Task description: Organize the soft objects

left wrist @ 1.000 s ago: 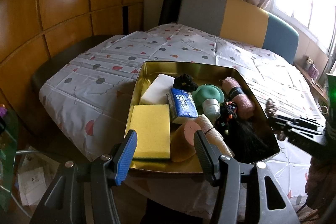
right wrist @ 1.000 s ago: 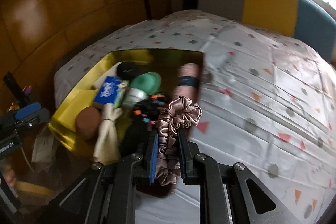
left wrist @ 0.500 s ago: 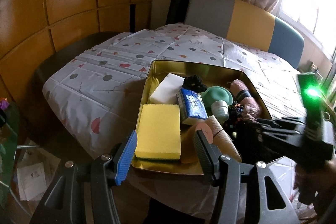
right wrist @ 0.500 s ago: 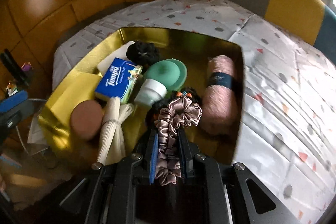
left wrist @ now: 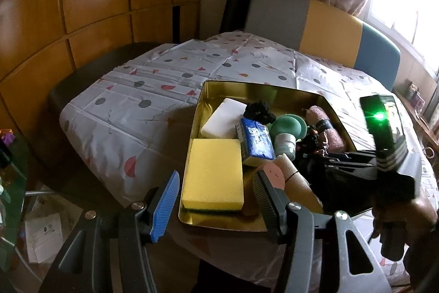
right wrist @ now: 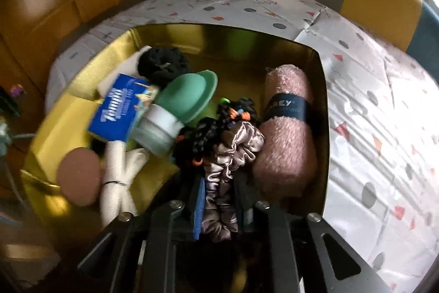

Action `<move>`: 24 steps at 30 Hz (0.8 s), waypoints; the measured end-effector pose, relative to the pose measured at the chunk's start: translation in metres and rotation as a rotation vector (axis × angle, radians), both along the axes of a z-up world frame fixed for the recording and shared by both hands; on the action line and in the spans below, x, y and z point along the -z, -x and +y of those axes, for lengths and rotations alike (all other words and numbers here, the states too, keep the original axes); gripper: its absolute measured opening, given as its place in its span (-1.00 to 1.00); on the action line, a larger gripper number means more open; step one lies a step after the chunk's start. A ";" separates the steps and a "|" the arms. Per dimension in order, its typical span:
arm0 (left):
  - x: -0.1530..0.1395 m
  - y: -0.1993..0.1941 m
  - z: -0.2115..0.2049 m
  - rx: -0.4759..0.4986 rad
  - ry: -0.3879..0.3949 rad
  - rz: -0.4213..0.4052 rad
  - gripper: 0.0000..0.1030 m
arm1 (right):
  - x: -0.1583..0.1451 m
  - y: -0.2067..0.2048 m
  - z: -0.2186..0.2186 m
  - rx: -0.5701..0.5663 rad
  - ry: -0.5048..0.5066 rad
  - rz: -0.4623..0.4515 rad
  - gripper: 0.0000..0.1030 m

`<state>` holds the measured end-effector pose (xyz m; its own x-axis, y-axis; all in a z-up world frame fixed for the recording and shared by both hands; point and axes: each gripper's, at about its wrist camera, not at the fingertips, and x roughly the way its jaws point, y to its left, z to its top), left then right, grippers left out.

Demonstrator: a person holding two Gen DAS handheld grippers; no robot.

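We have the right gripper (right wrist: 218,199) clamped on a pink satin scrunchie (right wrist: 229,155), fingers pinching its lower loop while the upper ruffles bunch out ahead, over the near right part of the gold tin tray (right wrist: 323,89). The scrunchie touches a black braided hair tie with orange bands (right wrist: 219,125) just left of it and sits right beside the pink fuzzy roll with a dark band (right wrist: 288,128) along the tray's right wall. Left of those: a green silicone cup (right wrist: 189,95) on a pale jar (right wrist: 157,128), a blue tissue pack (right wrist: 120,109), a black scrunchie (right wrist: 162,65) toward the far side, a cream cloth bundle (right wrist: 118,169) and a brown round puff (right wrist: 79,177) near the front left. Right view is motion blurred. Our left gripper (left wrist: 216,197) hangs with its jaws spread wide and nothing between them, just off the tray's near edge (left wrist: 225,224), framing the yellow sponge (left wrist: 214,172); a white foam block (left wrist: 223,121) lies behind the sponge. In the left view the right gripper's body (left wrist: 365,164) with its green light reaches in over the tray's right side. Tray rests on a dotted tablecloth (left wrist: 131,111).
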<state>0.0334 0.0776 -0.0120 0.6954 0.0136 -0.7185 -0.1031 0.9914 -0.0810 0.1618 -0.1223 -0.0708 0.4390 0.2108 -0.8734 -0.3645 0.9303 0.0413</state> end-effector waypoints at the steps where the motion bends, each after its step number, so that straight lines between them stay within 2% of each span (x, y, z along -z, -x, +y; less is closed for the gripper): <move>1: 0.000 0.000 0.000 0.000 0.001 0.000 0.10 | -0.003 0.003 -0.001 0.002 -0.006 -0.011 -0.43; 4: 0.001 0.000 0.000 0.001 0.001 0.006 0.10 | -0.012 0.017 -0.008 0.017 -0.057 -0.038 -0.12; 6: 0.002 0.000 -0.001 0.002 0.000 0.006 0.11 | -0.016 0.027 -0.010 0.019 -0.069 -0.066 0.00; 8: 0.004 0.000 -0.002 0.004 0.001 0.014 0.11 | -0.018 0.038 -0.011 0.010 -0.080 -0.078 0.02; 10: 0.004 0.000 -0.003 0.008 0.000 0.013 0.11 | -0.016 0.048 -0.008 0.003 -0.059 -0.090 0.20; 12: 0.002 0.002 -0.005 0.008 -0.009 0.005 0.11 | -0.015 0.054 -0.008 0.018 -0.024 -0.117 0.28; 14: 0.001 0.003 -0.005 0.007 -0.009 0.001 0.11 | -0.016 0.058 -0.010 0.037 -0.034 -0.136 0.37; 16: 0.000 0.003 -0.005 -0.001 -0.014 -0.003 0.11 | -0.021 0.063 -0.013 0.069 -0.044 -0.164 0.57; 24: -0.006 0.009 -0.009 -0.015 -0.025 -0.031 0.11 | -0.035 0.075 -0.021 0.160 -0.056 -0.218 0.70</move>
